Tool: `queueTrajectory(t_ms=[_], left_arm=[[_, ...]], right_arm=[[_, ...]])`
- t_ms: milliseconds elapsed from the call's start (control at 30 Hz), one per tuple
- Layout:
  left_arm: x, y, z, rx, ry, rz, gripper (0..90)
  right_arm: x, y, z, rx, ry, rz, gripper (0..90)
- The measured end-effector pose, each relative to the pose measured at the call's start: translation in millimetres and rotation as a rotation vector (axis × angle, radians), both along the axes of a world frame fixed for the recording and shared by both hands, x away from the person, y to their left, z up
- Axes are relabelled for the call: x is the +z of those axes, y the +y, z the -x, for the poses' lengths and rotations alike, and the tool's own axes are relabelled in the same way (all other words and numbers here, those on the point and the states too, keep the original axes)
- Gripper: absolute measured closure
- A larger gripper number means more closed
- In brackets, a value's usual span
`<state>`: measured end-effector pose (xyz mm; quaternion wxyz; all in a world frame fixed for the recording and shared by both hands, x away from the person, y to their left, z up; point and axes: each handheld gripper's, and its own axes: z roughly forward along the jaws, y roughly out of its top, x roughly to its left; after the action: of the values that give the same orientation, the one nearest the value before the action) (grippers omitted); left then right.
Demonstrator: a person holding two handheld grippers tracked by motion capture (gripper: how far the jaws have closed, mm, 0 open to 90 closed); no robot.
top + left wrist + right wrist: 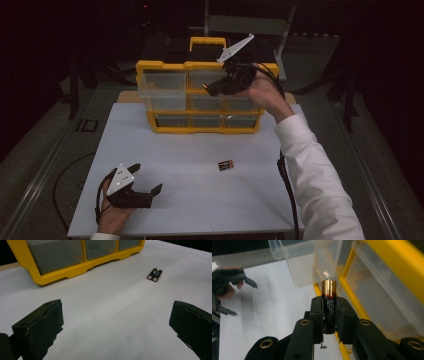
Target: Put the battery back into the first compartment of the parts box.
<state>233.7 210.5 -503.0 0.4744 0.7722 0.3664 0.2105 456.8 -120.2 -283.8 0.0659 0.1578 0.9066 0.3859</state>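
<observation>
Tongs at my left [148, 179] rested low on the bench [200, 200], spread wide with nothing between them. Farther out, two batteries [154, 274] lay side by side on the white top. Beyond, my right tongs [329, 312] gripped one battery [329, 303] upright, raised before the organizer [200, 95], near its pulled-out clear drawer [304, 262].

White table [200, 200] carries a yellow drawer organizer [200, 127] at its far edge. Two batteries [225, 165] lie side by side, touching, near mid-table. Left hand [116, 212] rests at near-left corner.
</observation>
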Motion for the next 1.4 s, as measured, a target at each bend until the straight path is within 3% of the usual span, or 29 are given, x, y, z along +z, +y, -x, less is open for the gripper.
queueTrajectory(t_ms=[300,567,867,1400], left_arm=[[0.1,0.2,0.3,0.0,0.0,0.001,0.1],[0.2,0.0,0.5,-0.002,-0.001,0.0,0.1],[0.0,0.6,0.5,-0.001,-0.001,0.001,0.1],[-0.3,0.8,0.6,-0.005,0.0,-0.001,0.1]], right_arm=[[11.8,8.4,-4.8,-0.02,0.001,-0.058,77.2],[21.4,18.3,-5.3,-0.025,-0.027,-0.081,77.2],[28.1,30.3,-9.7,-0.037,-0.016,-0.135,77.2],[34.4,63.7,-6.9,-0.002,-0.022,-0.177,77.1]])
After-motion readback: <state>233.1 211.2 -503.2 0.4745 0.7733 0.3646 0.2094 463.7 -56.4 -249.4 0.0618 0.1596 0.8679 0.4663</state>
